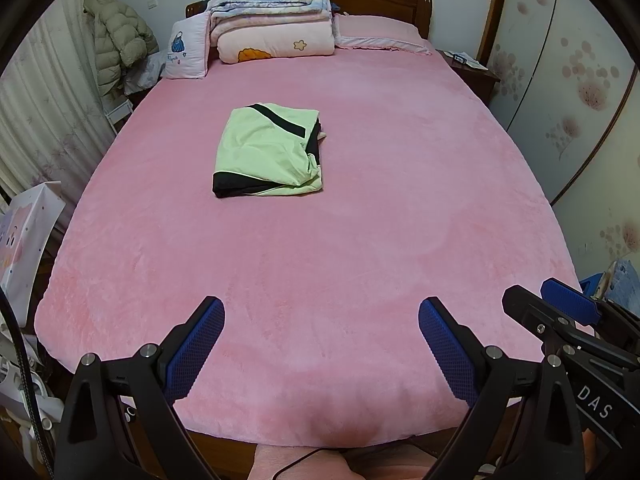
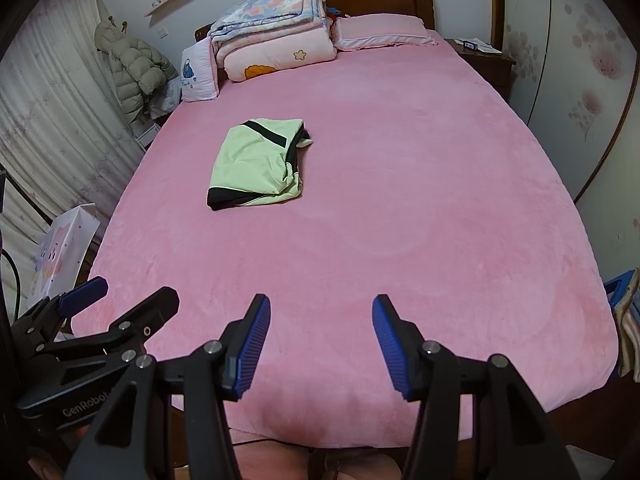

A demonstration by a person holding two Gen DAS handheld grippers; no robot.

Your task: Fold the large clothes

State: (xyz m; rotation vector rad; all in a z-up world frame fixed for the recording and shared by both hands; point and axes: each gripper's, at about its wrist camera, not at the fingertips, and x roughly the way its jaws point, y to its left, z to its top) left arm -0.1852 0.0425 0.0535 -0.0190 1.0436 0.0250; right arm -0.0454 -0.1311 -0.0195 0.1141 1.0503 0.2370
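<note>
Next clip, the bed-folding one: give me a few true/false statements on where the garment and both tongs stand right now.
1. The green and black garment lies folded on the pink bedspread. True.
2. The left tongs grip the garment. False: they hang open and empty near the foot of the bed.
3. The right tongs are open with nothing between them. True.
4. The garment rests on the stacked quilts. False: the quilts sit apart at the headboard.
</note>
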